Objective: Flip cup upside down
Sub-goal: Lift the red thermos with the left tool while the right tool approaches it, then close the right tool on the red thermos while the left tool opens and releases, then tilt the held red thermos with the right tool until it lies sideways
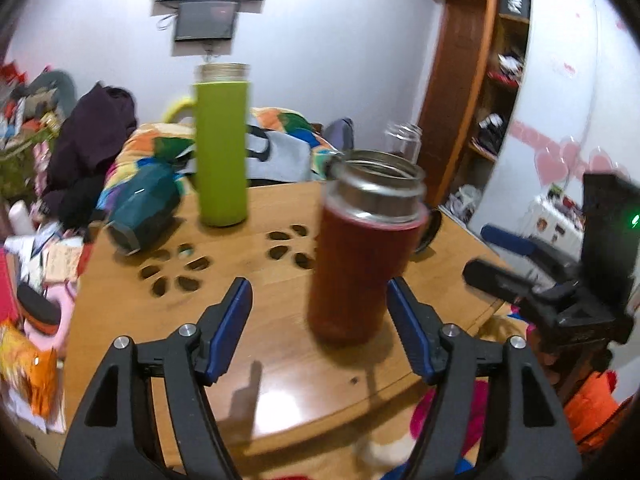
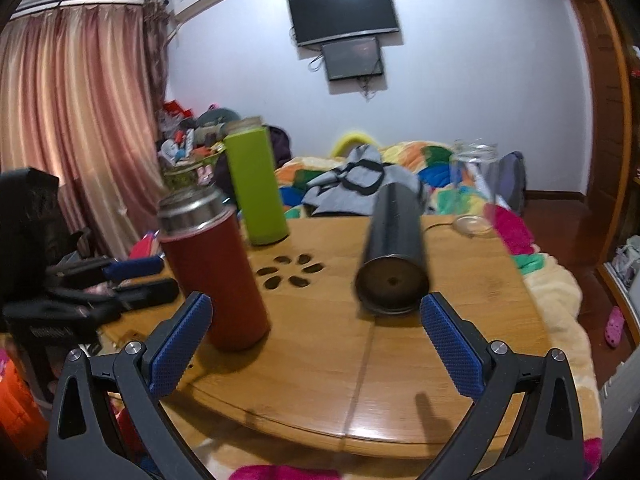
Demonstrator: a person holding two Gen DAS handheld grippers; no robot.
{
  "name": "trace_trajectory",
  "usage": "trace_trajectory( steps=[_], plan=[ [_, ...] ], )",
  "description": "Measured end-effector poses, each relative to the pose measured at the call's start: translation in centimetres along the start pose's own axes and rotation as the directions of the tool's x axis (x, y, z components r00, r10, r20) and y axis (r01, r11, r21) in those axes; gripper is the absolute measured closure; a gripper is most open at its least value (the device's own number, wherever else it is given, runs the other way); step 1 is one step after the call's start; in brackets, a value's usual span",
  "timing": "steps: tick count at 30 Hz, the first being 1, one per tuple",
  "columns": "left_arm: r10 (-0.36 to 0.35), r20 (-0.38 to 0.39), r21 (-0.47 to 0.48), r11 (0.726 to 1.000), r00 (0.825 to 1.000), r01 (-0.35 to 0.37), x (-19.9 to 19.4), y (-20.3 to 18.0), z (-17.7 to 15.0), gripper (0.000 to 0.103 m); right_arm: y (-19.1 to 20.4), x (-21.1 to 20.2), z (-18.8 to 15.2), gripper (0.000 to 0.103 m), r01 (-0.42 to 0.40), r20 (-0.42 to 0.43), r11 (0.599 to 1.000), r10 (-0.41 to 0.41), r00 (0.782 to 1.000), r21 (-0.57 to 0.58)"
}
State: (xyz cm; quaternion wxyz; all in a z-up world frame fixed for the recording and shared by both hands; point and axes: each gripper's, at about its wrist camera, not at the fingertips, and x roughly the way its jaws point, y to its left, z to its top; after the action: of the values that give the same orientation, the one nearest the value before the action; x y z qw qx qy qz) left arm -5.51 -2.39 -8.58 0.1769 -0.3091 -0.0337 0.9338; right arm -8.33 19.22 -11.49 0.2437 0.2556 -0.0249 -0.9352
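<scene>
I have both grippers open wide and empty. The left gripper (image 1: pixel 320 316) frames the red cup (image 1: pixel 362 248), which stands upright, mouth up, near the counter's (image 2: pixel 460 360) near edge. The right gripper (image 2: pixel 316 332) points at the dark cup (image 2: pixel 394 256), which lies on its side with its base toward me; in the left view a dark cup (image 1: pixel 140 212) also lies on its side.

Count: four vessels on the counter. One red cup, one green cup (image 2: pixel 256 184) upright behind it, one dark cup lying down, one clear glass jar (image 2: pixel 476 184) at the far right. Both upright metal cups show open steel rims, no lids on.

Risks, as I judge them: the red cup sits off-centre toward my left gripper's right jaw, so closing as is could shove it sideways and tip it. It stands close to the edge, so a knock could send it off. Whether it holds liquid I cannot tell; if so, flipping spills it. The dark cup, being round, may roll if my right jaws nudge it. The two grippers are near each other and could collide during rotation.
</scene>
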Motion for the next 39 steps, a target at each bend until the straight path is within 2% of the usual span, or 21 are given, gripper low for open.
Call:
trace_trajectory(
  steps=[2, 5, 9, 12, 19, 24, 32, 34, 36, 39],
  plan=[
    [0.029, 0.011, -0.040, 0.999, 1.000, -0.028, -0.8, 1.5, -0.3, 0.034, 0.8, 1.4, -0.1, 0.000, -0.050, -0.032, 0.999, 0.049, 0.998, -0.015],
    [0.089, 0.021, -0.056, 0.995, 0.996, -0.088, -1.0, 3.0, -0.6, 0.034, 2.6, 3.9, -0.3, 0.000, -0.067, -0.075, 0.995, 0.062, 0.995, -0.067],
    [0.109, 0.011, -0.052, 0.993, 0.994, -0.108, -0.1, 4.0, -0.5, 0.050, 4.0, 5.9, -0.6, 0.000, -0.059, -0.110, 0.992, 0.046, 0.993, -0.112],
    [0.108, 0.008, -0.039, 0.993, 0.994, -0.108, 0.7, 4.1, -0.5, 0.061, 4.4, 6.9, -0.8, 0.010, -0.068, -0.135, 0.990, 0.051, 0.990, -0.124],
    [0.065, -0.006, -0.050, 0.997, 0.998, -0.066, 1.8, 3.8, -0.3, 0.073, 4.7, 7.5, -0.8, 0.043, -0.138, -0.160, 0.984, 0.119, 0.980, -0.114],
    [0.034, -0.029, -0.045, 0.998, 0.999, -0.035, 3.0, 3.4, 0.8, 0.087, 5.0, 6.9, -0.7, 0.044, -0.118, -0.170, 0.981, 0.091, 0.981, -0.153],
    [-0.071, -0.081, -0.069, 0.995, 0.994, 0.066, 5.4, 2.9, 2.2, 0.089, 4.6, 5.9, -0.1, 0.044, -0.107, -0.225, 0.974, 0.060, 0.972, -0.202],
    [-0.082, -0.084, -0.070, 0.995, 0.993, 0.076, 5.6, 2.7, 2.2, 0.089, 4.6, 5.4, 0.1, 0.044, -0.118, -0.233, 0.967, 0.064, 0.970, -0.227],
    [-0.076, -0.083, -0.067, 0.995, 0.994, 0.071, 5.7, 2.6, 2.2, 0.096, 4.7, 5.2, 0.3, 0.044, -0.126, -0.233, 0.962, 0.068, 0.970, -0.241],
    [-0.076, -0.099, -0.092, 0.993, 0.992, 0.067, 6.0, 3.2, 1.9, 0.097, 4.5, 5.0, 0.2, 0.044, -0.117, -0.233, 0.961, 0.058, 0.971, -0.249]
  ],
)
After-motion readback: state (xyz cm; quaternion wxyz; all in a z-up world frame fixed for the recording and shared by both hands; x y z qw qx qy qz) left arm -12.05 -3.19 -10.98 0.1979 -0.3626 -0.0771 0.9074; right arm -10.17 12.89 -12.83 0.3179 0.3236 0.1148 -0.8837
